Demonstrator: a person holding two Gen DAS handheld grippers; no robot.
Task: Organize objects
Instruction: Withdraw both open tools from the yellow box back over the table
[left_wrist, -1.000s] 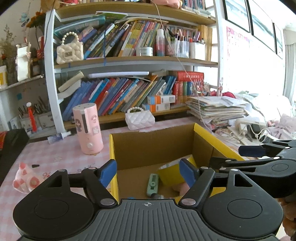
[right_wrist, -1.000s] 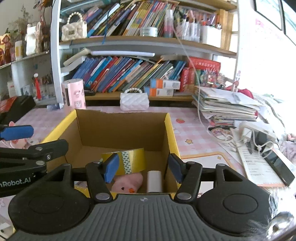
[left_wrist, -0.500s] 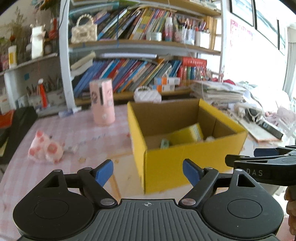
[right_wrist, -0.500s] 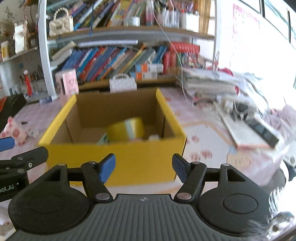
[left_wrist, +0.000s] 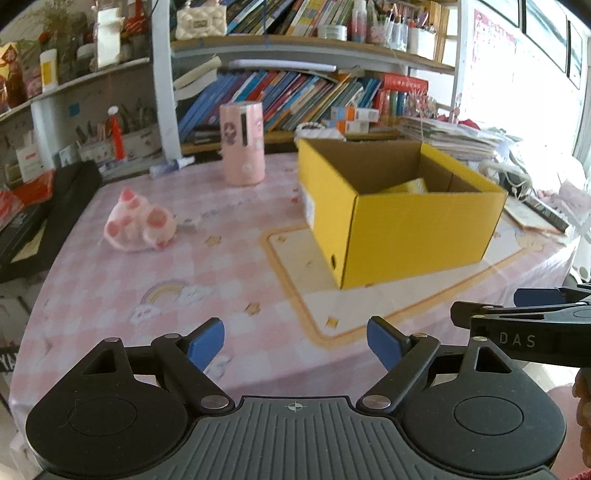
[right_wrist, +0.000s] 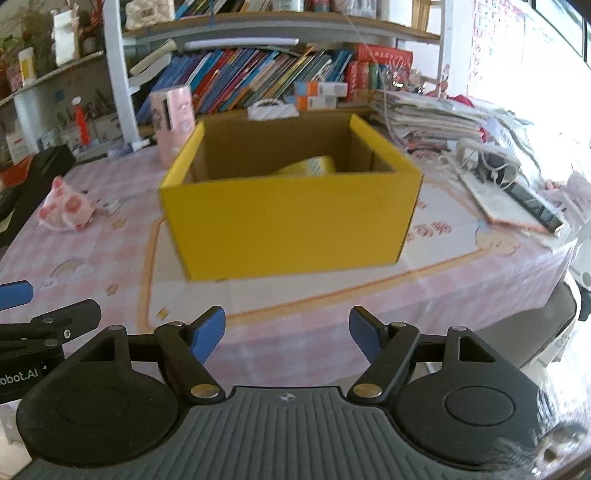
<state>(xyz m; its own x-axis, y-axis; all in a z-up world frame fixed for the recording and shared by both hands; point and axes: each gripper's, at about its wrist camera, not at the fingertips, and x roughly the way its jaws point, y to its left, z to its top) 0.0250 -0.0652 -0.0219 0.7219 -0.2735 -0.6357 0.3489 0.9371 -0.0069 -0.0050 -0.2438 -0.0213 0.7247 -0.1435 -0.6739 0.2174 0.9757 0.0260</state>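
Yellow tape roll (right_wrist: 308, 167) seen inside open yellow cardboard box (right_wrist: 288, 221); pink plush pig (left_wrist: 138, 223) and pink cylindrical canister (left_wrist: 242, 142) left out on table. Left gripper (left_wrist: 295, 341) and right gripper (right_wrist: 287, 330) just opened wide, nothing between either's jaws.

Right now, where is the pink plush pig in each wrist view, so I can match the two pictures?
Left wrist view: the pink plush pig lies on the checked tablecloth, left of centre, well left of the yellow box.
Right wrist view: the pig sits at the far left edge, again left of the yellow box.
Shared landmark: the pink cylinder behind the box's left corner.
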